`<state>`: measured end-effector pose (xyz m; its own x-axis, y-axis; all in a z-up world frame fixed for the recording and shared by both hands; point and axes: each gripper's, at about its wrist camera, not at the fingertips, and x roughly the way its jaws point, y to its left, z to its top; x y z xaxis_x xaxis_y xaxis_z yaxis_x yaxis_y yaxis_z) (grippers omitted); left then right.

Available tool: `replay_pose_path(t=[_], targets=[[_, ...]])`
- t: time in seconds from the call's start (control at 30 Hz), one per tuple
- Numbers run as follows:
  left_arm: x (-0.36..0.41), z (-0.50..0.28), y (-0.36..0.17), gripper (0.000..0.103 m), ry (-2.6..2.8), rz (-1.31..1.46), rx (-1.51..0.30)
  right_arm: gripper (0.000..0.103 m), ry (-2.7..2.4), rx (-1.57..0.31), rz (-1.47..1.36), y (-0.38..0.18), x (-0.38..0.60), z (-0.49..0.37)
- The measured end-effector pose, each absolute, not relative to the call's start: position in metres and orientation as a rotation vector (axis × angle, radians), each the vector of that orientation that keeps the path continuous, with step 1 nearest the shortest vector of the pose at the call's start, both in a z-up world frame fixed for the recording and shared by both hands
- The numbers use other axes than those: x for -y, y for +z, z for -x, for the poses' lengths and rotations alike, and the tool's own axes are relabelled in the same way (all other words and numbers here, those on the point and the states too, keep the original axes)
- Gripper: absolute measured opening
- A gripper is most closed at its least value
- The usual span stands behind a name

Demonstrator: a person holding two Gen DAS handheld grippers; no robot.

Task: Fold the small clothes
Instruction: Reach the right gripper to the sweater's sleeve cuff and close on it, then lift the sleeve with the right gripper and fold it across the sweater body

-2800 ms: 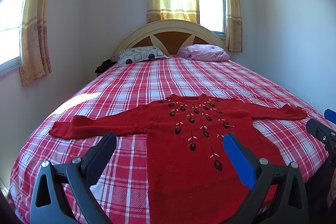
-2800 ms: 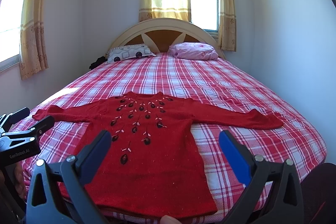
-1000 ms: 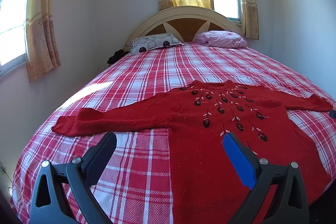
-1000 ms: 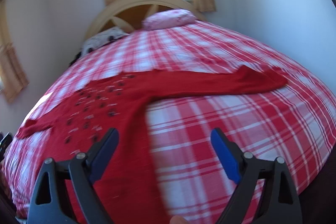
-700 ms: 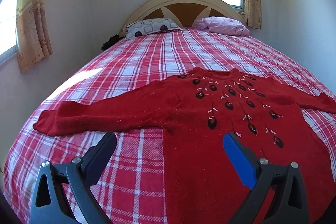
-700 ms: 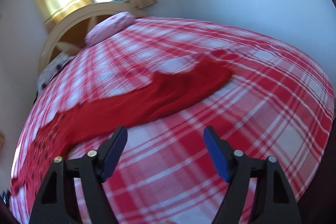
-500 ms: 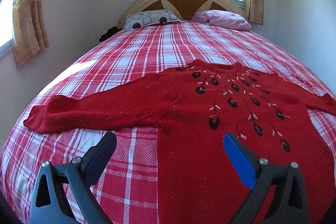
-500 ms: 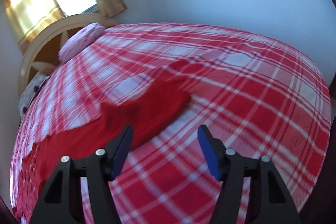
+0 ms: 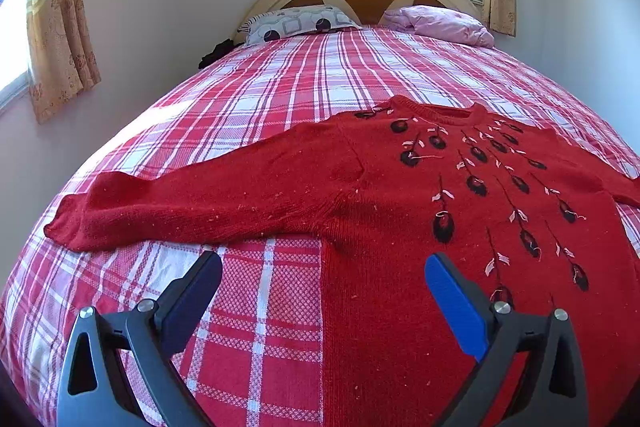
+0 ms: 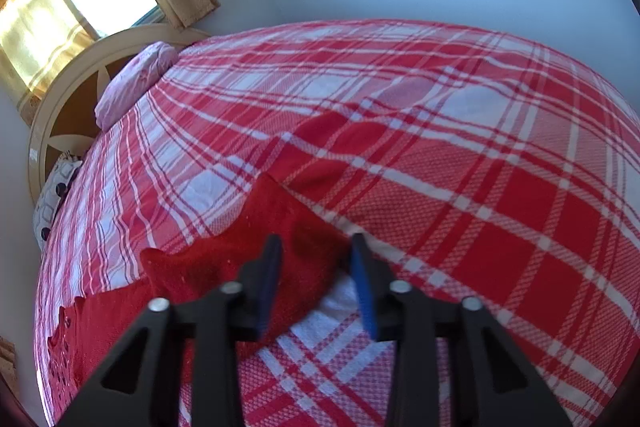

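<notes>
The left claw (image 9: 322, 277) hangs with its jaws spread wide and nothing between them, above the red-and-white checked bed cover (image 9: 256, 307). Straight ahead of it lies the red sweater (image 9: 420, 195), spread flat on the bed; one sleeve (image 9: 192, 203) runs off to the claw's left, and the body with its dark flower embroidery sits ahead and to its right. The sweater's side edge passes under the gap between the fingers. Further right, the right claw (image 10: 316, 259) is closing its jaws, with the cuff end of the other sleeve (image 10: 304, 239) between them; whether the pads press it yet is unclear.
</notes>
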<state>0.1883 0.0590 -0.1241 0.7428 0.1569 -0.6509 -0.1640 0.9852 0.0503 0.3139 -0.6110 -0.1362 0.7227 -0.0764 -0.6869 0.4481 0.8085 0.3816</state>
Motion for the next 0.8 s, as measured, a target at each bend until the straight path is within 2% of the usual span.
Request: replay_pose_path(t=[0.07, 0.13, 0.4, 0.6, 0.8], targets=[[-0.059, -0.189, -0.125, 0.102, 0.167, 0.015, -0.715, 0.017, -0.305, -0.717, -0.574, -0.138, 0.613, -0.317], [-0.060, -0.188, -0.125, 0.102, 0.160, 0.018, -0.714, 0.014, -0.288, -0.710, -0.593, -0.135, 0.613, -0.317], [-0.065, -0.183, -0.121, 0.102, 0.139, 0.052, -0.693, 0.013, -0.145, -0.642, -0.469, -0.081, 0.554, -0.320], [-0.070, -0.178, -0.121, 0.102, 0.125, 0.069, -0.686, 0.012, 0.044, -0.609, -0.325, -0.032, 0.462, -0.334], [-0.076, -0.173, -0.122, 0.102, 0.115, 0.078, -0.680, 0.012, 0.202, -0.615, -0.191, -0.015, 0.363, -0.350]])
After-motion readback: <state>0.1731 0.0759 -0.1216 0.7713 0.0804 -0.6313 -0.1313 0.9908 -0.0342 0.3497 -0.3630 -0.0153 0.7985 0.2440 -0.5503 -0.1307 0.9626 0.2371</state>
